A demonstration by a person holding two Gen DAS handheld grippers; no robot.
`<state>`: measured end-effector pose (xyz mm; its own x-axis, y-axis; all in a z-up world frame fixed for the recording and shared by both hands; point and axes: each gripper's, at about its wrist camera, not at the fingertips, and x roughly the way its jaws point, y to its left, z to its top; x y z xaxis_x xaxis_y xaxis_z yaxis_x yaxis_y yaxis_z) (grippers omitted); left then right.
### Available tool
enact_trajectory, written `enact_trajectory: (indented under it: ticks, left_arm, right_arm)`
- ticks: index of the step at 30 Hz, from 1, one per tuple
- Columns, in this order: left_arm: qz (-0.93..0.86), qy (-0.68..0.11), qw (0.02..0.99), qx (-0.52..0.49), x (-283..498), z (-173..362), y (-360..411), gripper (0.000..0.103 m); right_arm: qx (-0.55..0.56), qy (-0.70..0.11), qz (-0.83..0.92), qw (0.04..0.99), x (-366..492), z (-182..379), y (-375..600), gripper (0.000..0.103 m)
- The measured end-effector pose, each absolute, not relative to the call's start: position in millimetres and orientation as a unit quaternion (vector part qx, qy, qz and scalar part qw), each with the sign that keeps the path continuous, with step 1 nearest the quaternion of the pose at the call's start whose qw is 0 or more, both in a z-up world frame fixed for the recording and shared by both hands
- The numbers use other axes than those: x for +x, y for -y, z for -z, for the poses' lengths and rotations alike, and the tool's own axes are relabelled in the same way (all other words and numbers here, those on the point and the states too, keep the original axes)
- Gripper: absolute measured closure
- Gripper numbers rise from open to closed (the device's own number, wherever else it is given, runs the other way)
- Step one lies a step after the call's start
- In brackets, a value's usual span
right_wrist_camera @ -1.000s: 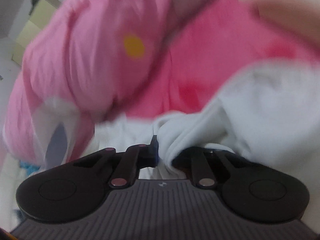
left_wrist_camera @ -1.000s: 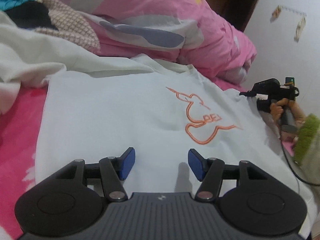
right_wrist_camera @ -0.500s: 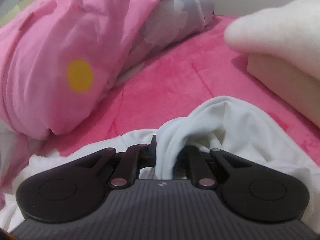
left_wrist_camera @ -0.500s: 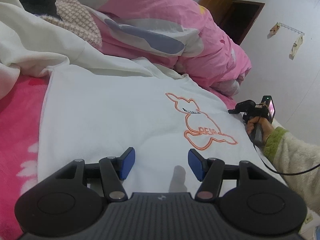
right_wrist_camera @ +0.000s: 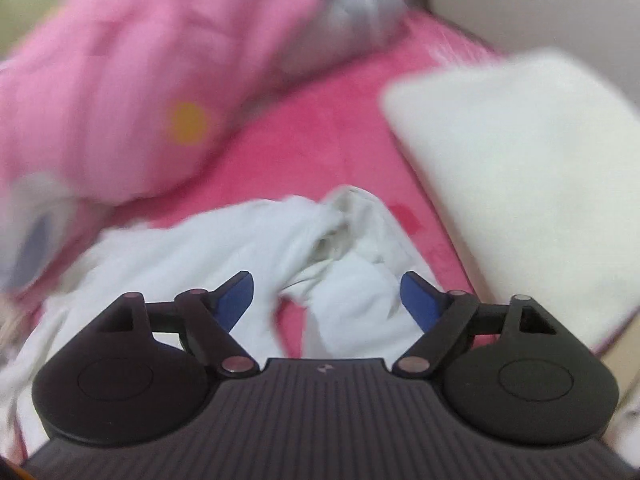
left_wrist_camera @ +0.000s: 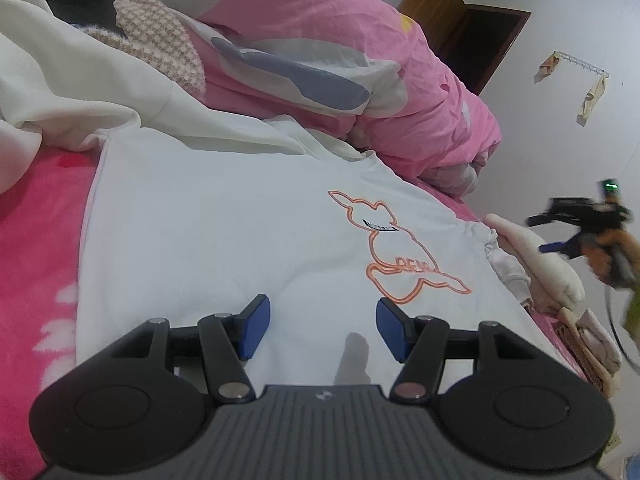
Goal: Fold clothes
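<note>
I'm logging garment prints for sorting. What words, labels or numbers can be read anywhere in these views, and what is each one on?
Orange letters inside the rabbit outline on the white T-shirt: too distorted to read with confidence.
Small dark line of text across the outline's neck: too small to read.
Right wrist view: blurred, no text visible.
Nothing else bears readable writing.

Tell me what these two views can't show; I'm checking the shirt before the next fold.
- White shirt, left wrist view: near hem hidden behind the left claw.
- Sleeve, right wrist view: motion blur; the open right claw hides its near part.
- Small black lettering on the orange print: too small.
</note>
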<state>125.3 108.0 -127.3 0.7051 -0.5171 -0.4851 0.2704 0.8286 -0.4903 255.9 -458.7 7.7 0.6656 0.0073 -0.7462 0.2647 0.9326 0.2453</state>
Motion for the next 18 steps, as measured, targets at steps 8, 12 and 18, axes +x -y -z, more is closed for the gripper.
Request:
enact_trajectory:
  ticks: [8, 12, 18]
  left_arm:
    - [0.224, -0.312, 0.898, -0.217, 126.4, 130.1, -114.1, 0.043]
    - [0.227, -0.31, 0.895, -0.227, 126.9, 131.2, -116.5, 0.043]
    - [0.223, -0.311, 0.898, -0.217, 127.2, 131.2, -115.3, 0.043]
  right_arm:
    - [-0.042, -0.405, -0.108, 0.907, 125.7, 73.2, 349.3, 0.085]
    - [0.023, -0.383, -0.05, 0.922, 40.1, 99.9, 418.2, 0.087]
    - [0.032, -0.343, 0.018, 0.938, -34.5, 77.5, 448.6, 0.088]
